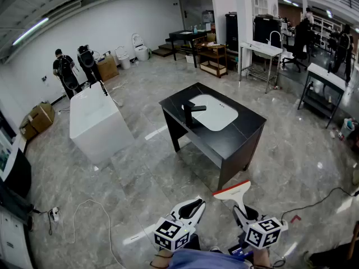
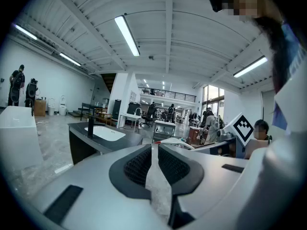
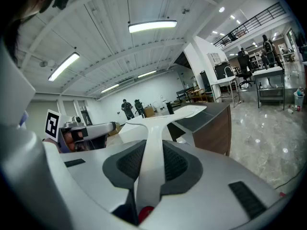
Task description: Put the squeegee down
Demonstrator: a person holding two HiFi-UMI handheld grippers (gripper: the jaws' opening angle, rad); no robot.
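Fingers [image 3: 180, 163] of the right gripper [image 3: 152, 146] are clamped narrow on the squeegee [image 3: 165, 120] handle, dark pads pressing both sides of it. Left gripper [image 2: 154, 150] fingers [image 2: 139, 164] are nearly together, with only a thin slit between the pads. Nothing is in it, floor shows through.

Grey marble floor [image 1: 140, 172] fills most of the head view. Black vanity [image 1: 247, 129] stands mid-room. White sink basin [image 1: 216, 114] is sunk in its top, black faucet [image 1: 189, 114] at the basin's left edge. White box-shaped fixture [image 1: 95, 122] stands left of the vanity, well apart. Two people [image 1: 73, 69] in black are by the far left wall. Cardboard boxes [image 1: 38, 117] sit against the left wall. White cable [image 1: 84, 206] loops on the floor, lower left.

Squeegee is white and T-shaped, with a red strip along the blade edge. It is held up in the air low in front of the person, resting on nothing. Its head points toward the vanity's near corner, near it and not touching. Both grippers sit side by side at the bottom of the head view, left one just beside the right. Marker cubes face the person, and both grippers tip slightly down.
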